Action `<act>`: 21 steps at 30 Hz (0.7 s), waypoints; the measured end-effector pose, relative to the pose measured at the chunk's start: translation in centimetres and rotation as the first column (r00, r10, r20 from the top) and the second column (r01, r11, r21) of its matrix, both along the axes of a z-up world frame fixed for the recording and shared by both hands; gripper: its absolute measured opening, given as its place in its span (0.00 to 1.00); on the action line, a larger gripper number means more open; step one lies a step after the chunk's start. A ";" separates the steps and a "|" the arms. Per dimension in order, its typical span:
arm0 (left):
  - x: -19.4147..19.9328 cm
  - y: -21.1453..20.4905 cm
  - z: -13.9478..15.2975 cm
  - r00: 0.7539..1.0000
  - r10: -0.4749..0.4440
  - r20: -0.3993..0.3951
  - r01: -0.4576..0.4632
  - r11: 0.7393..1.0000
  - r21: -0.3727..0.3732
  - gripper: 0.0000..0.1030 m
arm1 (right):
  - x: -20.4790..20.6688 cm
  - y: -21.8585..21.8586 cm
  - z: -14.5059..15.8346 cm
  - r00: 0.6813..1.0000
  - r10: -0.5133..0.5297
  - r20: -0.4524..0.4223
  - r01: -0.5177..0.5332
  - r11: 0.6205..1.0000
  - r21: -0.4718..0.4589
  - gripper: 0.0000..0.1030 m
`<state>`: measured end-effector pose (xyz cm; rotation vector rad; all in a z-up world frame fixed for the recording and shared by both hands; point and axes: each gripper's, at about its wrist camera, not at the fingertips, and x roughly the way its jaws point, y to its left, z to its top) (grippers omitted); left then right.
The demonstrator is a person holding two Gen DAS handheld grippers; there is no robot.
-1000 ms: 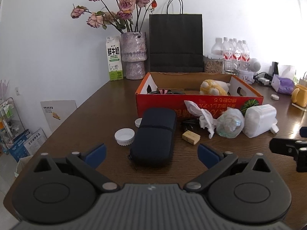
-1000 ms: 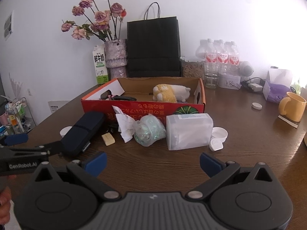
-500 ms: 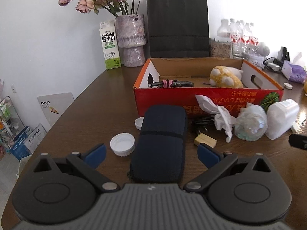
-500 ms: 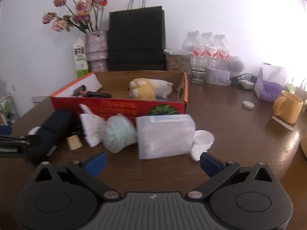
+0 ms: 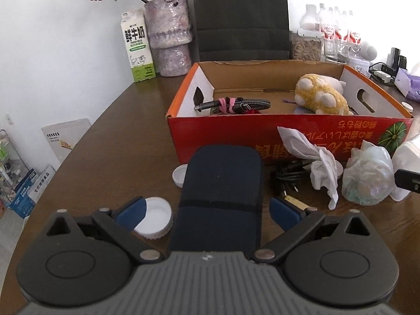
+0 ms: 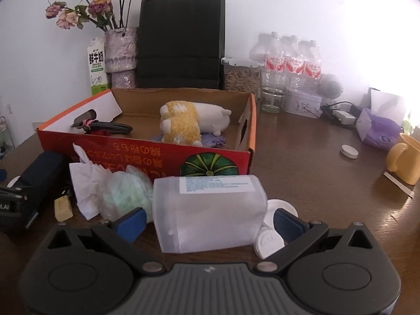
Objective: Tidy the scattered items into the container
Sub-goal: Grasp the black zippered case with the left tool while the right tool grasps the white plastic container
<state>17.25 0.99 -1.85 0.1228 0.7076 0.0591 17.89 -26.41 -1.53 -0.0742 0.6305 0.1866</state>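
A red cardboard box [image 5: 262, 131] [image 6: 147, 152] holds a yellow plush toy [image 5: 320, 95] [image 6: 183, 124] and a bundled cable [image 5: 236, 104]. My left gripper [image 5: 207, 210] is open, its fingers on either side of a dark blue zip case [image 5: 220, 197] lying in front of the box. My right gripper [image 6: 210, 221] is open around a clear plastic jar [image 6: 210, 210] lying on its side. Crumpled tissue [image 5: 315, 157] [image 6: 86, 181], a balled plastic bag [image 5: 367, 176] [image 6: 126, 194], a tan block [image 6: 63, 207] and a black cable [image 5: 287, 174] lie between them.
White lids lie beside the case [image 5: 155, 220] and beside the jar [image 6: 270, 239]. A vase [image 5: 168, 36], milk carton [image 5: 136, 47], black paper bag [image 6: 181, 39], water bottles [image 6: 288, 63] and a yellow mug [image 6: 404, 162] stand around the box on the brown table [image 6: 315, 162].
Both grippers have moved forward and lower. The case now lies between my left fingers and the jar between my right fingers. Both stay open.
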 end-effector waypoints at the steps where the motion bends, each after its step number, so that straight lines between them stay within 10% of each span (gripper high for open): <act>1: 0.3 0.0 -0.1 1.000 -0.002 -0.002 0.002 1.000 0.002 0.99 | 0.1 0.0 -0.1 1.000 0.004 0.000 -0.004 1.000 0.000 1.00; 21: 2.0 0.0 -1.1 0.998 -0.025 -0.049 0.024 0.999 -0.039 0.67 | -0.1 0.4 -0.1 0.998 0.054 0.031 -0.054 0.999 -0.008 0.79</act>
